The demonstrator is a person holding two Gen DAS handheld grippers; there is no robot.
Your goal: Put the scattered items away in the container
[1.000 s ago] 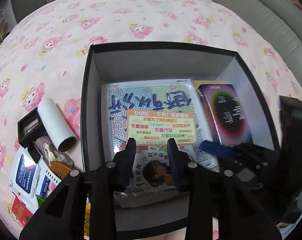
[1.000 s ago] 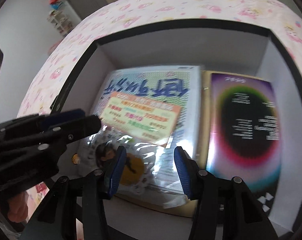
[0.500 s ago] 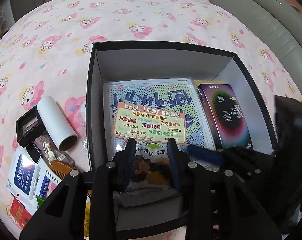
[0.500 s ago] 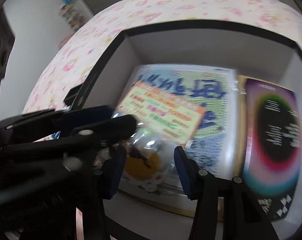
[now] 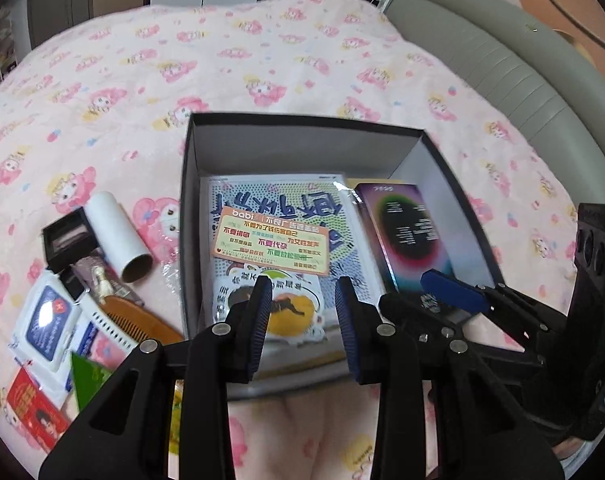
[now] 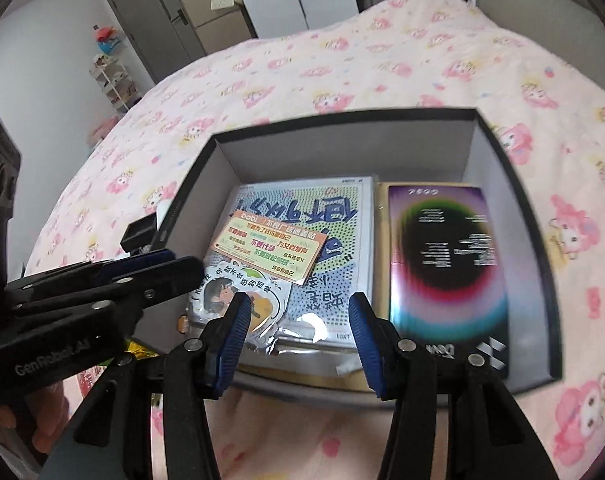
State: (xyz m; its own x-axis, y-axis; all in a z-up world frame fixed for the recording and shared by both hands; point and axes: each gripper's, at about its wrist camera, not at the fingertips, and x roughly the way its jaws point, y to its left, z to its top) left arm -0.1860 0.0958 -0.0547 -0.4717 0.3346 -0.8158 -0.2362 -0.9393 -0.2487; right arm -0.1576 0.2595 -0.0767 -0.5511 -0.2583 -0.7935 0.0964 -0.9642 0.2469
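A black box [image 5: 306, 118] with grey inner walls sits on the pink bedspread. In it lie a large patterned packet [image 5: 326, 208], an orange card [image 5: 270, 246], a round sticker pack [image 5: 290, 312] and a purple-and-black carton [image 5: 406, 236]. My left gripper [image 5: 302, 308] hangs open over the box's near edge, with nothing between its fingers. My right gripper [image 6: 298, 320] is open and empty above the same near edge [image 6: 342, 384]; it shows at the right [image 5: 454, 292] in the left wrist view. Scattered left of the box lie a white roll [image 5: 118, 236], a black compact [image 5: 68, 240], a wipes pack [image 5: 46, 324] and a wooden comb [image 5: 138, 320].
A red packet [image 5: 34, 404] and a green packet [image 5: 88, 376] lie at the near left. A grey padded headboard [image 5: 502, 60] curves along the right. A dark door [image 6: 142, 20] and shelves [image 6: 110, 72] stand beyond the bed. A hand [image 6: 42, 424] holds the left gripper.
Both grippers have lifted and drawn back from the box, which now looks smaller and farther off. Their jaws kept the same gap. The items in the box have not moved.
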